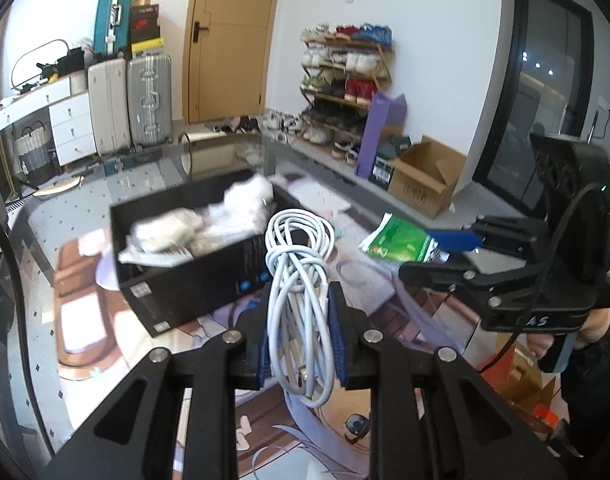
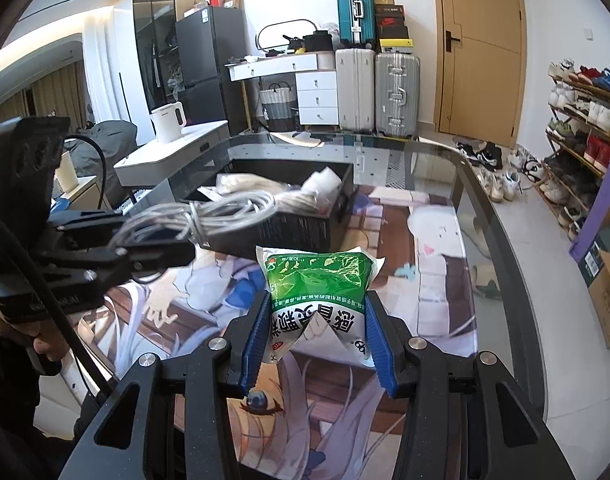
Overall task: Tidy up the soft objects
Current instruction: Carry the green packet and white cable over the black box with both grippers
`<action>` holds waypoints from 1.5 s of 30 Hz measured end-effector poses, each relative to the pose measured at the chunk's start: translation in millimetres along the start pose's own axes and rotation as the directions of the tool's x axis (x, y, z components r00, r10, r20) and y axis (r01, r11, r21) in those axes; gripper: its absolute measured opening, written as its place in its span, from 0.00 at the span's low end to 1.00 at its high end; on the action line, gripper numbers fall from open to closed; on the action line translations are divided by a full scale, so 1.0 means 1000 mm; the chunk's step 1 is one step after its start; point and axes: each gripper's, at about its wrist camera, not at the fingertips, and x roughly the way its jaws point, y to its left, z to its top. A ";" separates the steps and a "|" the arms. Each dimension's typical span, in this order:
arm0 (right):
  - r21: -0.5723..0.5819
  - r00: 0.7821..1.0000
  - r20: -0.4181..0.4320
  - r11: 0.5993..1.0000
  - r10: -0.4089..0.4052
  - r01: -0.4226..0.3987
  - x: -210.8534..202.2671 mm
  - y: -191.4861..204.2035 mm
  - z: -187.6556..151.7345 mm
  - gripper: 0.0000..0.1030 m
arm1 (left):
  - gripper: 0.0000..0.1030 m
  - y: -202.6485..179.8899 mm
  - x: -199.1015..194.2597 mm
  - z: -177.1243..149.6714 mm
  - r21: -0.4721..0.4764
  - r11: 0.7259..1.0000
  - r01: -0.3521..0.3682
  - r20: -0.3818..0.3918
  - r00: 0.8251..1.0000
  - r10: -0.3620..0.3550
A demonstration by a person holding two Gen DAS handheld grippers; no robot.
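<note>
My left gripper [image 1: 301, 320] is shut on a bundle of white cable [image 1: 299, 268] and holds it above the mat, just in front of the black box [image 1: 193, 280]. The box holds several white soft packets [image 1: 177, 232]. My right gripper [image 2: 317, 336] is shut on a green and white plastic pouch [image 2: 319, 280] and holds it above the mat. In the left wrist view the right gripper [image 1: 441, 256] and the pouch [image 1: 401, 242] are to the right. In the right wrist view the left gripper [image 2: 161, 250], the cable [image 2: 209, 210] and the box [image 2: 297, 224] are left and ahead.
A printed mat [image 2: 425, 272] covers a glass table [image 2: 485, 216]. Suitcases [image 2: 377, 88], a white desk [image 2: 289, 66] and a door [image 2: 481, 44] stand beyond. A shoe rack [image 1: 345, 84] and cardboard boxes [image 1: 425, 180] line the wall.
</note>
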 end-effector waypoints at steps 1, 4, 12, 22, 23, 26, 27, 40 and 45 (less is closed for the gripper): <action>-0.005 1.000 0.003 1.000 0.001 -0.001 0.000 0.001 0.003 0.45 | 0.21 0.002 -0.004 0.002 -0.002 1.000 -0.004 0.012 1.000 0.005; -0.017 1.000 0.010 1.000 0.007 -0.007 0.000 0.004 0.010 0.45 | 0.21 0.009 -0.013 0.010 -0.008 1.000 -0.017 0.034 0.999 0.017; -0.044 0.999 0.004 0.998 0.038 -0.038 0.019 0.012 0.035 0.45 | 0.21 0.033 -0.006 0.031 -0.026 0.997 -0.076 0.048 0.996 0.078; -0.061 0.998 -0.031 0.996 0.063 -0.065 0.055 0.015 0.062 0.45 | 0.21 0.061 0.024 0.047 -0.052 0.991 -0.122 0.030 0.992 0.124; -0.064 0.997 -0.037 0.996 0.065 -0.067 0.059 0.015 0.065 0.45 | 0.21 0.064 0.026 0.047 -0.054 0.991 -0.124 0.027 0.992 0.125; -0.076 0.996 -0.050 0.994 0.069 -0.073 0.069 0.016 0.071 0.45 | 0.21 0.071 0.033 0.050 -0.059 0.990 -0.128 0.018 0.991 0.129; -0.079 0.996 -0.051 0.994 0.070 -0.074 0.070 0.016 0.072 0.45 | 0.21 0.072 0.036 0.052 -0.060 0.989 -0.133 0.015 0.991 0.134; -0.144 0.988 -0.118 0.982 0.103 -0.120 0.112 0.026 0.096 0.45 | 0.21 0.087 0.062 0.055 -0.041 0.990 -0.131 -0.043 0.991 0.130; -0.156 0.984 -0.140 0.979 0.106 -0.128 0.122 0.024 0.101 0.45 | 0.21 0.091 0.070 0.056 -0.038 0.992 -0.116 -0.064 0.991 0.114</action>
